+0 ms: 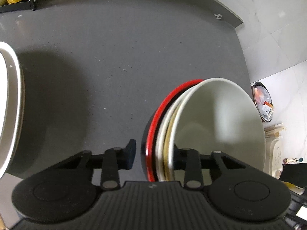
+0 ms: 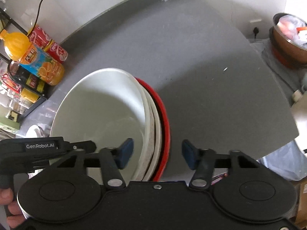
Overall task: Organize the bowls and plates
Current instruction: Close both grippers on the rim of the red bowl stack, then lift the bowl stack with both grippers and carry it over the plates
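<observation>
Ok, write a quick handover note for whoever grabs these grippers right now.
Left gripper: straddles the rim of the bowl stack; one finger is hidden inside, so the grip is unclear.
Right gripper: open, jaws either side of the same rim, not touching.
Things: white bowls nested in a red-rimmed bowl, stack tipped on edge over the grey counter; a large white dish sits further left.
Done: bowls nested.
Left: probably set the stack down, then sort the dish.
</observation>
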A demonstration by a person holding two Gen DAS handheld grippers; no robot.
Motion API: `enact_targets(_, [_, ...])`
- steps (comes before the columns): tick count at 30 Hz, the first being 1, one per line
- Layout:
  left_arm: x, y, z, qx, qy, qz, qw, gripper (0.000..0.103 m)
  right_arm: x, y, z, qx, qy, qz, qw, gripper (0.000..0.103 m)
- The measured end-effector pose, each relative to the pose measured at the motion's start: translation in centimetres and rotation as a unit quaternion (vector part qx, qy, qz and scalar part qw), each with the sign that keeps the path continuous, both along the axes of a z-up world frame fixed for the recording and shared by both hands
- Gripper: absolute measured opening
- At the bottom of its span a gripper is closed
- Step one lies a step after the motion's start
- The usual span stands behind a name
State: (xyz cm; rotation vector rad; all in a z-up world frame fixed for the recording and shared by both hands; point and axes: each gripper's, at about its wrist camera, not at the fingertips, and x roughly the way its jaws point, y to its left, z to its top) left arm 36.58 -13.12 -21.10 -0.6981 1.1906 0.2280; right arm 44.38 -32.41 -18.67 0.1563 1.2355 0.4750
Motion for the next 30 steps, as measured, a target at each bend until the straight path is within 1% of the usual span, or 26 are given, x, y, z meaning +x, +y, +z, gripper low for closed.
enact_targets(1, [0.1, -0.1, 0.0, 0.003, -0.001, -0.002, 1.0000, 0.031, 0.1, 0.0, -0.2, 0.005, 0.003, 0.001, 1.000, 0.040])
enact_targets(2, [0.1, -0.2, 0.0, 0.004, -0.001, -0.002, 1.0000, 0.030, 0.1, 0.0, -0.3, 0.006, 0.005, 0.002, 1.000, 0.035])
enact_targets(5, [0.3, -0.2, 0.1, 0.003, 0.003, 0.003, 1.0000, 0.029, 0.2, -0.5, -0.5, 0.011, 0.005, -0.001, 1.000, 0.033])
enact_targets(8, [0.4, -0.6, 0.3, 0.012, 0.004, -0.016, 0.9998, 0.029, 0.3, -0.6, -0.4, 0.008, 0.004, 0.001, 1.000, 0.028])
enact_targets(11, [0.6, -0.5, 0.3, 0.003, 0.003, -0.014, 0.9999, 0.029, 0.4, -0.8, -0.3, 0.004, 0.001, 0.012, 1.000, 0.028])
enact_targets(14, [0.6, -0.7, 0.6, 0.008, -0.008, -0.017, 0.9998, 0.029, 0.4, -0.6, 0.4, -0.001, -0.015, 0.021, 1.000, 0.027])
enact_targets(20, [-0.4, 0.3, 1.9, -0.001, -0.028, -0.010, 0.9996, 0.029, 0.8, 0.2, 2.1, 0.000, -0.035, 0.022, 0.999, 0.027])
enact_targets(25, [-1.8, 2.3, 3.7, 0.006, -0.045, -0.002, 0.9989, 0.029, 0.1, 2.3, 3.7, 0.000, -0.055, 0.033, 0.998, 0.027])
enact_targets(30, [-3.8, 5.3, 5.7, 0.013, -0.067, -0.001, 0.9977, 0.029, -1.7, 5.0, 5.5, 0.009, -0.077, 0.031, 0.997, 0.027])
